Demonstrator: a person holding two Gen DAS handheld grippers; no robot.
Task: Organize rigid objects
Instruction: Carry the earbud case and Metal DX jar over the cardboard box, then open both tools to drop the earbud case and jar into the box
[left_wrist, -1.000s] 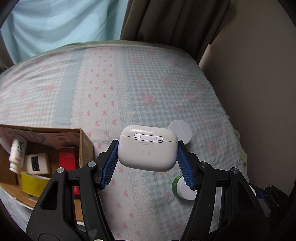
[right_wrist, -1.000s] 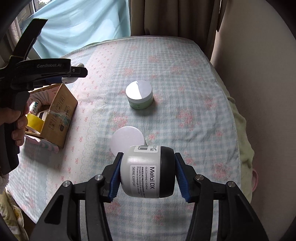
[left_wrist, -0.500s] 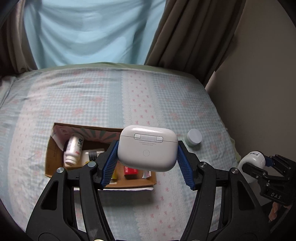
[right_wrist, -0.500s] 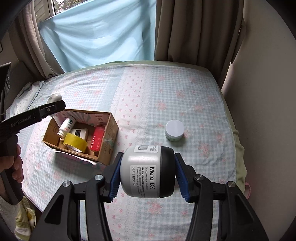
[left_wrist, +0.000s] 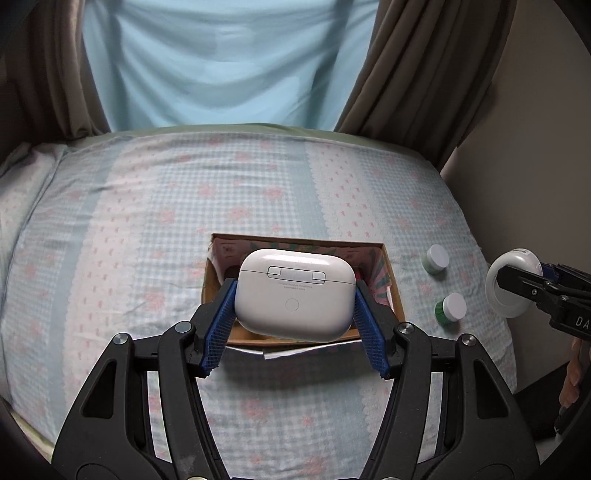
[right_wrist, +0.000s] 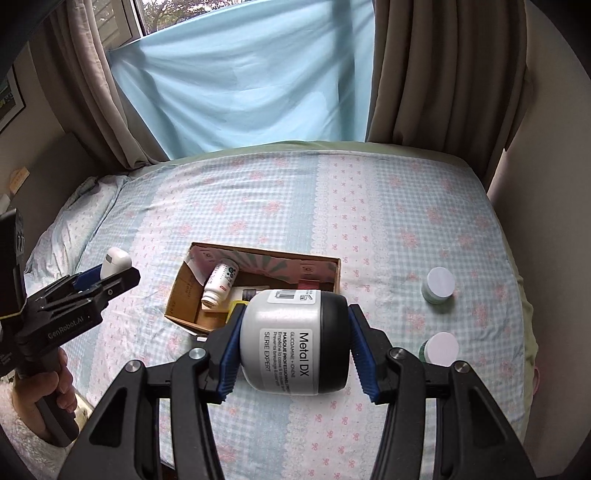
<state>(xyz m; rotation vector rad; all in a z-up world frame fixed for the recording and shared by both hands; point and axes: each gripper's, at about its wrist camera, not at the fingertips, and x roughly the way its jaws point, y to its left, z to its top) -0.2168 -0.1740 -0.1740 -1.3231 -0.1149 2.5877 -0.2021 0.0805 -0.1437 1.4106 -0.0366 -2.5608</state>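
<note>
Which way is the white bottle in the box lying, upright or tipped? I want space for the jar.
Tipped: the white bottle leans slanted, cap end down, inside the cardboard box.

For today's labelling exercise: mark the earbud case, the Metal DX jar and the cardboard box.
earbud case (left_wrist: 293, 297), left wrist view, hinged back face.
Metal DX jar (right_wrist: 291, 341), right wrist view, printed label.
cardboard box (right_wrist: 177, 291), right wrist view, left wall.

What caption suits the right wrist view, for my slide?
Right gripper holds a Metal DX jar above the cardboard box.
</note>
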